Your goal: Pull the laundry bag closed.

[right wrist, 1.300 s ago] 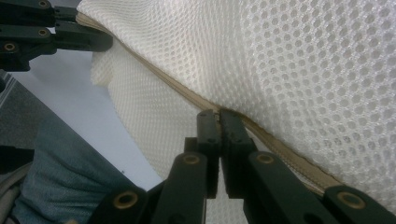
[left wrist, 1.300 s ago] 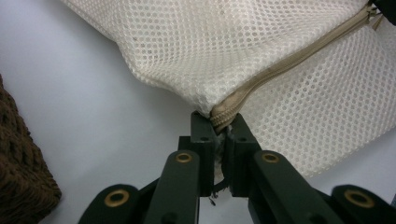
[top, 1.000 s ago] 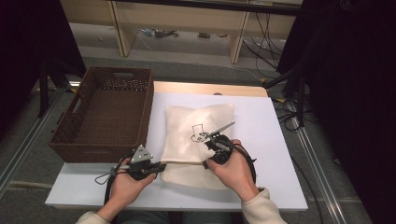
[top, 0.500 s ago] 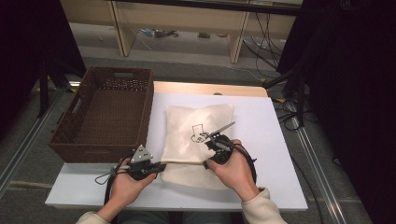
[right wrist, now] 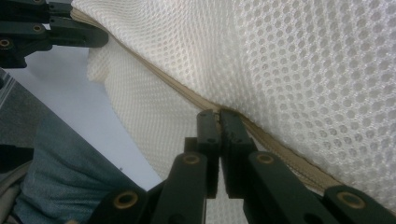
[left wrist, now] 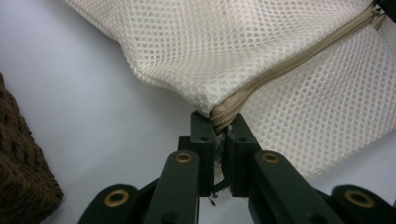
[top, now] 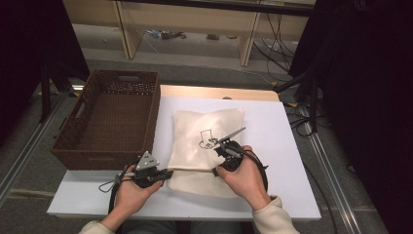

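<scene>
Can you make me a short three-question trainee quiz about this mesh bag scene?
1. True or false: the left gripper is clamped on the end of the zipper.
2. What stands left of the mesh bag on the table? A) brown wicker basket B) metal bucket C) cardboard box
3. Where along the bag does the right gripper pinch?

Key
1. True.
2. A, the basket.
3. On the zipper seam, farther along from the left gripper.

Light falls evenly from above on the white table (top: 272, 131), bright without glare. Behind the grippers and to both sides the room is dark. Beside the jaws the mesh is sharp; the nearest jaw parts are a little soft.
</scene>
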`<state>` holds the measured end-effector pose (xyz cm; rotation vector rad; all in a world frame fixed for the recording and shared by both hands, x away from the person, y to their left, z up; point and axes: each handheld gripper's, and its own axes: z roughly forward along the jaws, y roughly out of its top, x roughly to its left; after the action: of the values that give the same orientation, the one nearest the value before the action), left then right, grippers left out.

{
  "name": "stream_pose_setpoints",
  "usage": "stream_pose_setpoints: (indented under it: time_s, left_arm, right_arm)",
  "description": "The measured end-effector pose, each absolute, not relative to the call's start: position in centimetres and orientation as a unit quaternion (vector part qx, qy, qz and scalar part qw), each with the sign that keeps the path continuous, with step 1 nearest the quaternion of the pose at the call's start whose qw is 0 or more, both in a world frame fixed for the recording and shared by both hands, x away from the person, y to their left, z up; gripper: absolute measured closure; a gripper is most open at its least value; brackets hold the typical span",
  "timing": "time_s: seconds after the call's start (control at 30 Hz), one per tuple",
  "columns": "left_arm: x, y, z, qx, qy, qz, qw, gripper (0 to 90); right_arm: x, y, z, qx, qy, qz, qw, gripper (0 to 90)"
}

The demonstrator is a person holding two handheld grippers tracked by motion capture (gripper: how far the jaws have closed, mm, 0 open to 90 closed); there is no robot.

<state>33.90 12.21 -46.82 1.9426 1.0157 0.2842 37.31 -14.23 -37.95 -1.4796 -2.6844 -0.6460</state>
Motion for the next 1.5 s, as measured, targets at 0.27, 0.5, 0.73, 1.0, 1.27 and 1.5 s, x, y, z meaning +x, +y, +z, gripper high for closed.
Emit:
stream_pose_setpoints:
  time_s: [0.27,0.5,0.73,1.0,1.27,1.5]
  left_arm:
    - [33.96,12.40,-46.79,0.790,0.407,0.115,0.444,83.5]
    - [33.93,12.37,-46.81,0.789,0.409,0.116,0.444,83.5]
    - [33.88,12.25,-46.79,0.786,0.410,0.118,0.448,83.5]
    - [33.87,12.24,-46.80,0.786,0.410,0.117,0.448,83.5]
    - [33.85,12.20,-46.75,0.784,0.412,0.117,0.450,83.5]
    - [33.89,12.29,-46.77,0.786,0.410,0.117,0.447,83.5]
  right_arm:
    - [37.24,-14.33,-37.82,-0.483,-0.852,-0.203,0.001,88.6]
    - [37.27,-14.28,-37.82,-0.489,-0.849,-0.198,0.000,88.6]
    - [37.27,-14.54,-38.02,-0.487,-0.849,-0.204,-0.001,88.5]
    - [37.12,-14.65,-38.29,-0.486,-0.850,-0.205,-0.006,88.6]
    - [37.12,-14.88,-38.41,-0.483,-0.850,-0.211,-0.014,88.5]
    - [37.14,-15.22,-38.38,-0.492,-0.845,-0.209,-0.019,88.5]
